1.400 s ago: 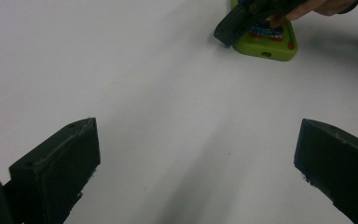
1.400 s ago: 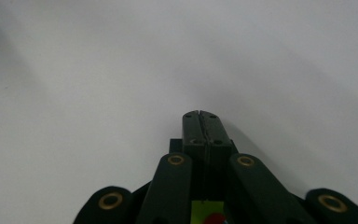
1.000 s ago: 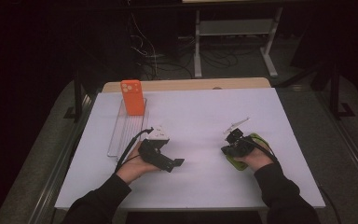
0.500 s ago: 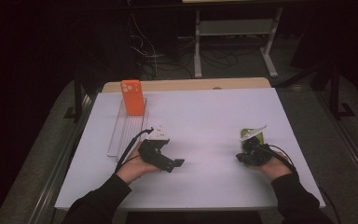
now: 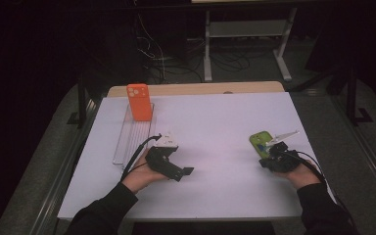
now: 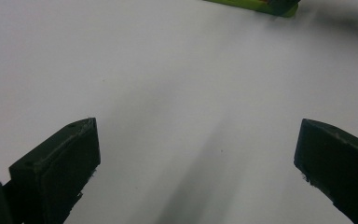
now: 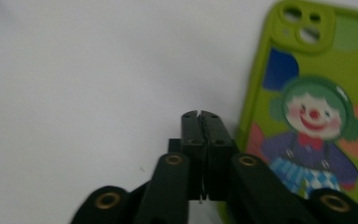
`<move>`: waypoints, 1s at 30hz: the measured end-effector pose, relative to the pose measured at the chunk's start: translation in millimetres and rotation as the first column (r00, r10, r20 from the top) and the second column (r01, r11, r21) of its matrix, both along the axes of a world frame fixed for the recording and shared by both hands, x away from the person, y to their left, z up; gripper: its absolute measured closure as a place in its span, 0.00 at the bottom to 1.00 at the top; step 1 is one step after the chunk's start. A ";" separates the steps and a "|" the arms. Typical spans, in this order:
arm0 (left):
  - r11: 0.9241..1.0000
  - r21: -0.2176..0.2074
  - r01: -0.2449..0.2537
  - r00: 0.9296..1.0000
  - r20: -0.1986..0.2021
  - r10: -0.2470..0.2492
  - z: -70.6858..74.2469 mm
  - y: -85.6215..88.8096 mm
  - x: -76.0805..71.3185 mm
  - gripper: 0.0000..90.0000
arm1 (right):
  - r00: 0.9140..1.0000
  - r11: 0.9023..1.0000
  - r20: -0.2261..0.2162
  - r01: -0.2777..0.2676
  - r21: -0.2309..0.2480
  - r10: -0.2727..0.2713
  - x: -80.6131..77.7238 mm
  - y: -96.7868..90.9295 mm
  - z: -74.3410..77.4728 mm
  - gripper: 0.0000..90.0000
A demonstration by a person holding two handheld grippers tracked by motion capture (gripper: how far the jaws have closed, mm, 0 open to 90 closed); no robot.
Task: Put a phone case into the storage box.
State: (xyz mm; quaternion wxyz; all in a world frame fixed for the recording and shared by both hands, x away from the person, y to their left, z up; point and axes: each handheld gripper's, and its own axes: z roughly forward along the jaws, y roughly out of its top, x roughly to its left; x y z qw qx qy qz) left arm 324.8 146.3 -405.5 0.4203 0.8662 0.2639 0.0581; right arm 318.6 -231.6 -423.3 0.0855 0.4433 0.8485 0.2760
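A lime-green phone case [image 5: 259, 142] with a cartoon clown on it [image 7: 314, 116] lies flat on the white table top at the right. My right gripper [image 5: 268, 155] rests low over the table at the case's near edge. Its jaws [image 7: 200, 119] are pressed together with nothing between them, and the case lies just beside them. My left gripper [image 5: 182, 172] sits on the table at centre left and points right. Its jaws [image 6: 196, 172] stand wide apart over bare white surface. The green case's edge [image 6: 256, 4] is far ahead of them.
An orange phone case [image 5: 139, 101] stands upright at the far end of a clear ribbed rack [image 5: 127, 142] on the table's left. The white sheet [image 5: 215, 117] covers the table, with a wooden strip [image 5: 200, 89] at its back edge. Dark floor, cables and a stand lie beyond.
My right hand and gripper have moved to the right, and the green case now lies farther right and flat on the table in front of the gripper. The left hand has kept still.
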 end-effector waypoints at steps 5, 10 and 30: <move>1.000 0.002 0.002 1.000 0.003 -0.002 -0.1 0.1 -0.1 0.00 | 0.998 0.993 0.054 -0.018 0.113 0.012 -5.4 11.7 10.6 0.64; 1.000 -0.007 0.003 1.000 0.008 -0.002 -0.1 0.2 -0.4 0.00 | 0.994 0.984 0.094 -0.073 0.165 0.058 -10.9 28.2 12.2 0.39; 1.000 -0.004 0.013 1.000 0.021 -0.013 -1.0 2.1 0.5 0.00 | 0.972 0.965 0.190 -0.176 0.194 0.139 -13.8 48.1 6.0 0.00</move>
